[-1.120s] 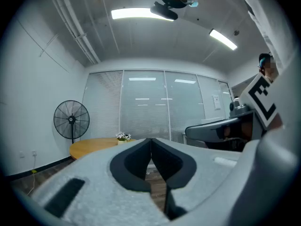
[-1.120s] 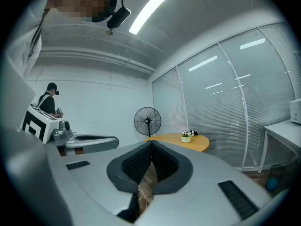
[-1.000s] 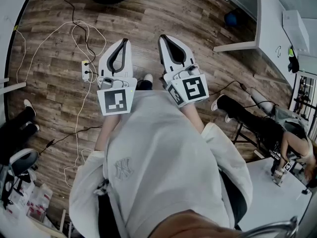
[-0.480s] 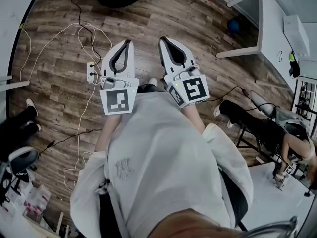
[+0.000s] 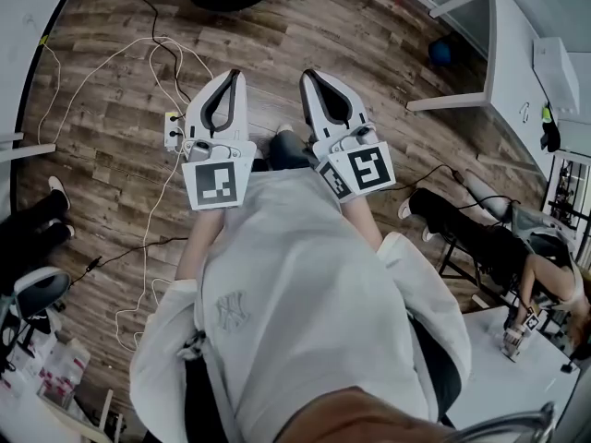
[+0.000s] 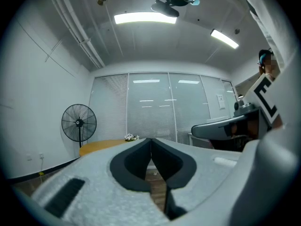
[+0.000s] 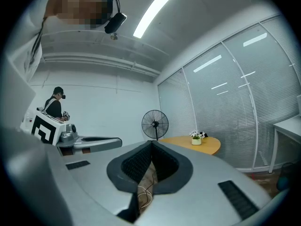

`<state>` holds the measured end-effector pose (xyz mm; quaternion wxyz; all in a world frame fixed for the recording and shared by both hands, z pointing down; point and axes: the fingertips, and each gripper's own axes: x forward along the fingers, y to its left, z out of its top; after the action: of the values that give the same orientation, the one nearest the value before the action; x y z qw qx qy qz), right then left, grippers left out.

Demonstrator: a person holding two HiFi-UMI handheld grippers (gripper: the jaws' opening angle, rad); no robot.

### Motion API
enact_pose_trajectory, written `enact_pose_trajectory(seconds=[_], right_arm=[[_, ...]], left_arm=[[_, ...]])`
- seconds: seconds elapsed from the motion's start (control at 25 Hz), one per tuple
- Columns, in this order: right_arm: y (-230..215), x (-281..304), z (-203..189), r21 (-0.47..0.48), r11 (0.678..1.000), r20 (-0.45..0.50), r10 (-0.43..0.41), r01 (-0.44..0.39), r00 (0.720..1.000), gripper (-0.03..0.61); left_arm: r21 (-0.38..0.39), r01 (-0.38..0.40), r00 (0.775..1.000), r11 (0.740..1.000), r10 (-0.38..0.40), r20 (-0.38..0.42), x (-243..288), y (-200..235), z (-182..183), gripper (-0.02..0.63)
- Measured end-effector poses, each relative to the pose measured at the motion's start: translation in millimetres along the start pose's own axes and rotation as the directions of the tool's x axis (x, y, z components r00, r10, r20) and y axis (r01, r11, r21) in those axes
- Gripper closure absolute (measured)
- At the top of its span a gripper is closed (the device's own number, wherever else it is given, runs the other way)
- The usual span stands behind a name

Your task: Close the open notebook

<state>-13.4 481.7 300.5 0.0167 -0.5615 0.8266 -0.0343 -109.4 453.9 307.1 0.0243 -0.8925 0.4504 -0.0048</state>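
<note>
No notebook shows in any view. In the head view my left gripper (image 5: 234, 74) and right gripper (image 5: 307, 74) are held side by side in front of the person's white shirt, pointing out level over the wooden floor. Each is shut, with its fingertips meeting and nothing between them. The left gripper view shows its jaws (image 6: 150, 139) closed in front of a glass wall with blinds. In the right gripper view the jaws (image 7: 151, 142) are closed too, with the left gripper (image 7: 89, 141) beside them.
White cables and a power strip (image 5: 172, 129) lie on the floor at the left. A white desk (image 5: 517, 53) and a seated person (image 5: 499, 238) are at the right. A standing fan (image 6: 79, 122) and a round yellow table (image 7: 197, 144) stand ahead by the wall.
The floor, cables and power strip have slid a little in the head view as the person moves along. Both grippers stay shut, side by side.
</note>
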Motion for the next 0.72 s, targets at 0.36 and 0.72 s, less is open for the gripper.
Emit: enact_pose_trajectory(seconds=[0.36,0.72], right_arm=[[-39,34,-7,0.021,0.999,-0.017,0.026,-0.025,1.0,0.584],[-113,92,2,0.0,0.994,-0.039,0.107,-0.107,0.994,0.584]], left_arm=[[-0.003,-0.04,0.999,0.999,0.04,-0.031,42,13,-12,0.597],[0.011,-0.087,0.995,0.996,0.087,-0.043,132,25,-10,0.597]])
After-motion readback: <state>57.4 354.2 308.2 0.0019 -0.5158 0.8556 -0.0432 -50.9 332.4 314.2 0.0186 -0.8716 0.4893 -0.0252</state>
